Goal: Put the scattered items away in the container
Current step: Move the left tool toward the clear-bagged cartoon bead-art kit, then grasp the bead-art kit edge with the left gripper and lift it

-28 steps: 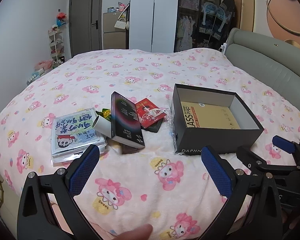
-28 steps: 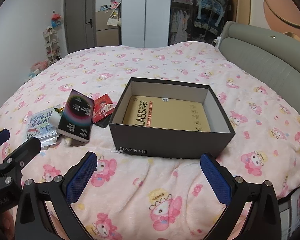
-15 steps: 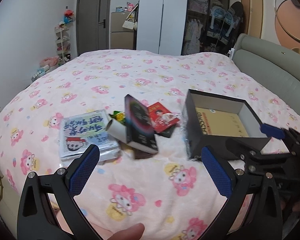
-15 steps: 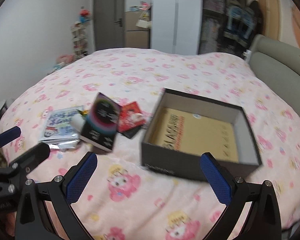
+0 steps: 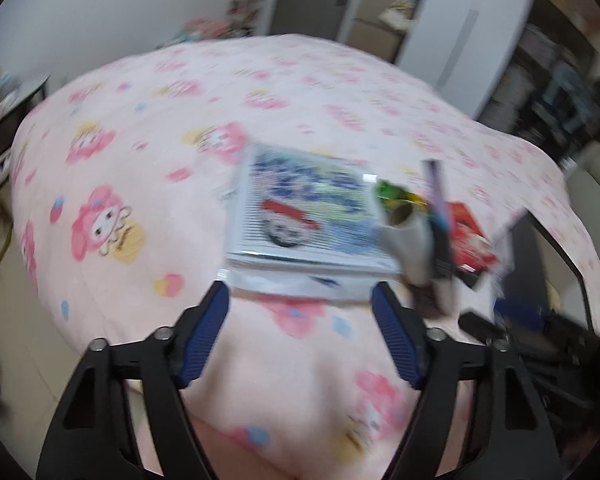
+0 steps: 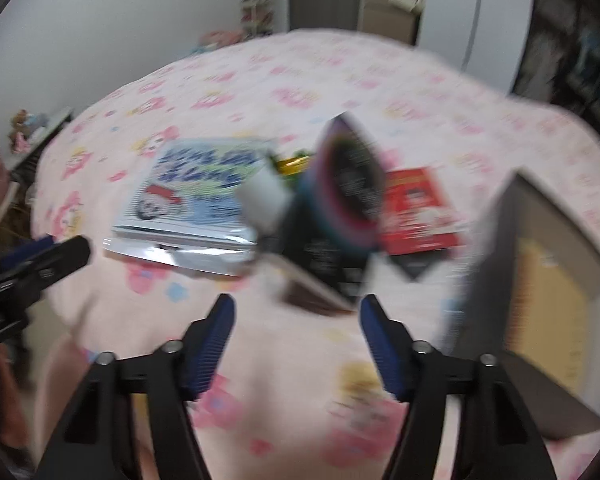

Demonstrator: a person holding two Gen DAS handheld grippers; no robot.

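Left wrist view: low over the pink cartoon-print bed (image 5: 148,152), facing the flat blue-and-white plastic packet (image 5: 304,216) close ahead. Right wrist view: similar height, facing the glossy black book (image 6: 340,208). Both share this pile.

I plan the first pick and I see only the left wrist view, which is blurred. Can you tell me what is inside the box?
Observer: In the right wrist view the dark box stands open at the right, and a yellow-brown packet lies flat on its bottom. I see nothing else in it.
Operator: Is the right gripper holding anything?
Observer: No. The right gripper is open and empty, just short of the black book.
Operator: How does that book lie? I see only its edge.
Observer: It is tilted, its upper end raised over the white tube. Its cover shows a coloured ring.
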